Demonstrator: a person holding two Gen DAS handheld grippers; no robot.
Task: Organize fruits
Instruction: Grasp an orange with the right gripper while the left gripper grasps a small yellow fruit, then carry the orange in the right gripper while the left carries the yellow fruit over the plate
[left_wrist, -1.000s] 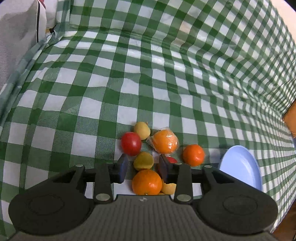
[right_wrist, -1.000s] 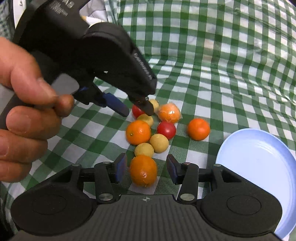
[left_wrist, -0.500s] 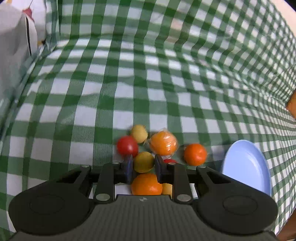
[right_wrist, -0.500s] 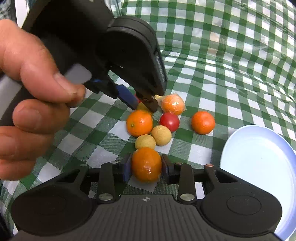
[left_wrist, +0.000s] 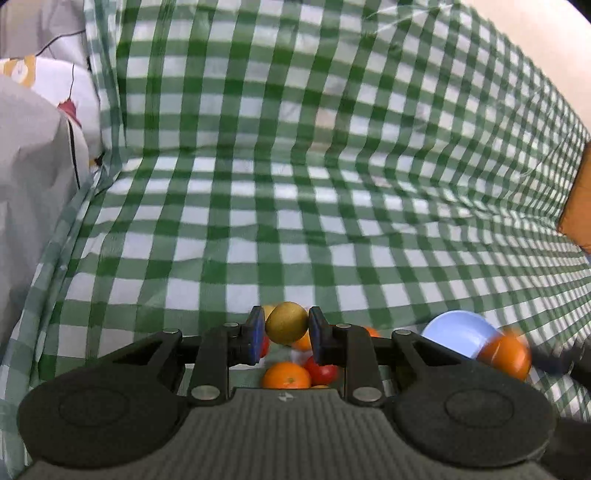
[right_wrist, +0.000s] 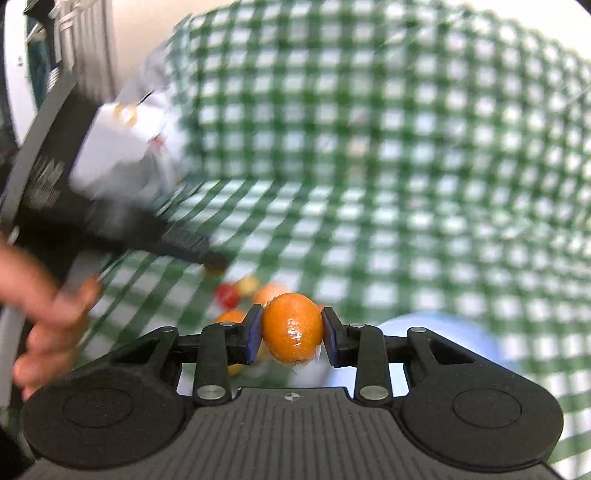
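My left gripper (left_wrist: 287, 328) is shut on a yellow-green fruit (left_wrist: 287, 327) and holds it above the pile. Below it lie an orange (left_wrist: 286, 376) and a red tomato (left_wrist: 322, 371). My right gripper (right_wrist: 291, 330) is shut on an orange (right_wrist: 292, 328), lifted off the cloth; that orange also shows blurred in the left wrist view (left_wrist: 506, 355) in front of the light blue plate (left_wrist: 456, 336). The right wrist view is blurred: the plate (right_wrist: 443, 334) lies low right, the remaining fruits (right_wrist: 236, 291) low left.
A green-and-white checked cloth (left_wrist: 295, 206) covers the surface. A grey and white fabric bundle (left_wrist: 33, 177) lies at the left. An orange-brown object (left_wrist: 580, 199) sits at the right edge. The hand holding the left gripper (right_wrist: 44, 306) fills the left of the right wrist view.
Both grippers have closed on fruit and lifted: the left on the yellow-green fruit, the right on the orange. Both cameras have tilted up and away from the pile.
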